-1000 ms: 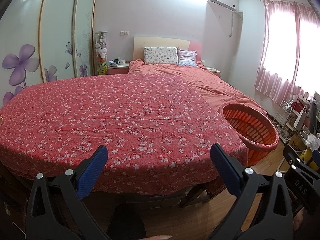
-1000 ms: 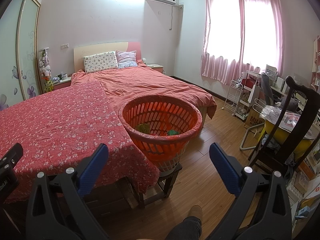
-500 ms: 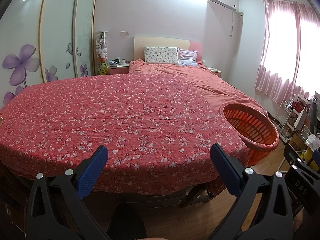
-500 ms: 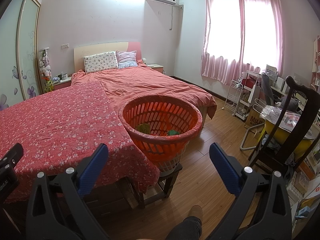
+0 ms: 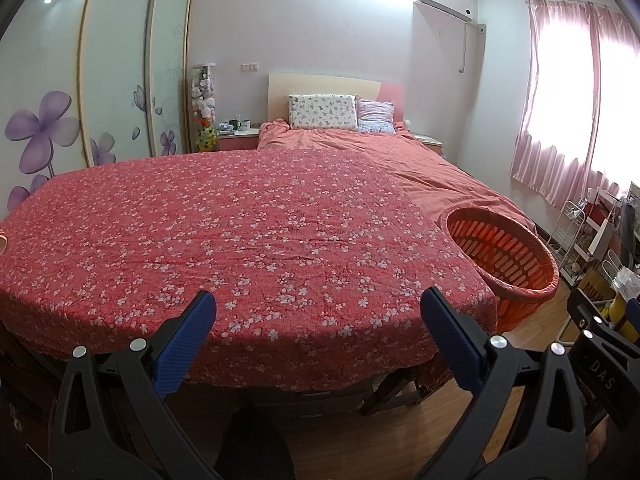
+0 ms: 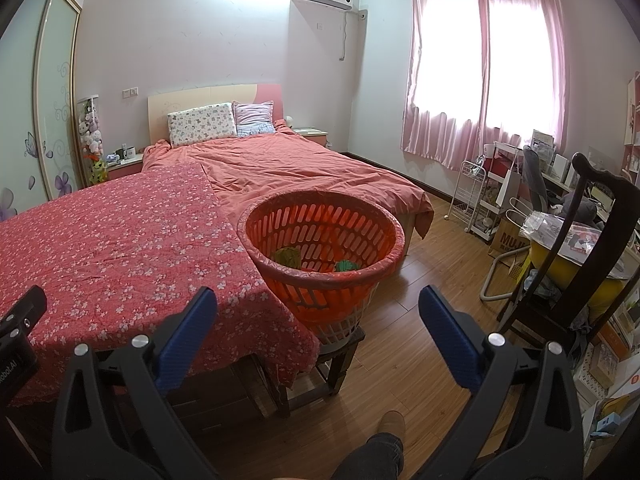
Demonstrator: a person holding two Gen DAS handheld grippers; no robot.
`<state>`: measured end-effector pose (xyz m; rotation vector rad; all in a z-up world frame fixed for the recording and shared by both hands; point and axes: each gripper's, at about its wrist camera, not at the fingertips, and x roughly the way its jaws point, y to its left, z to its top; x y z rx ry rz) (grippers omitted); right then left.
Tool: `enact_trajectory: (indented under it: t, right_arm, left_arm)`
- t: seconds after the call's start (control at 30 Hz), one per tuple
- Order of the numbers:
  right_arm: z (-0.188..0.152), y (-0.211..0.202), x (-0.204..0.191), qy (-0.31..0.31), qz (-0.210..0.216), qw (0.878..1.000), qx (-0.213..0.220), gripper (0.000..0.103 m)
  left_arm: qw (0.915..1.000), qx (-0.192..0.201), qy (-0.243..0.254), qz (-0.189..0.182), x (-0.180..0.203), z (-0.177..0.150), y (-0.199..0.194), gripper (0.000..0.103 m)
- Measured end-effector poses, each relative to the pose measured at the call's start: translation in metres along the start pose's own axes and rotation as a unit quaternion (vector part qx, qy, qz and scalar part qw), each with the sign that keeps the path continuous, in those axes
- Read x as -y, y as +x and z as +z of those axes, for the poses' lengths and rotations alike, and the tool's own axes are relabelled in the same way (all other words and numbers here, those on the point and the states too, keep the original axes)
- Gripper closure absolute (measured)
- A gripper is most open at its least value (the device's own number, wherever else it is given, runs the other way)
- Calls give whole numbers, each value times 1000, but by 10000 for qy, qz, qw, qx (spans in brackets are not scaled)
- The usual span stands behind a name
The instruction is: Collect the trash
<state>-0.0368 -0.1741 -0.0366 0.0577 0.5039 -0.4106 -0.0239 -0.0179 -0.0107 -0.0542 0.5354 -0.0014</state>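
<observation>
A bedroom with pale walls and a wood floor (image 6: 404,344). A bed (image 6: 288,168) with two pillows stands against the far wall, pink curtains (image 6: 480,68) glow over a bright window, and a flower-painted wardrobe (image 5: 100,80) lines the left side

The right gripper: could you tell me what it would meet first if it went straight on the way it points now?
Most likely the orange basket. The right gripper is open and empty, and the basket on its stool sits dead centre between the fingers, beside the floral-covered table. Depth is unclear; a low path might meet the basket's base or stool instead.
</observation>
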Motion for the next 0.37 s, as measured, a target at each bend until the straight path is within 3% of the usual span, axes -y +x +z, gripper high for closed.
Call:
enact_trajectory:
  t: [0.37]
  right_arm:
    - [0, 0, 0, 1, -3, 10000, 3, 4]
  left_arm:
    - [10000, -20, 1, -12, 0, 0, 0, 2]
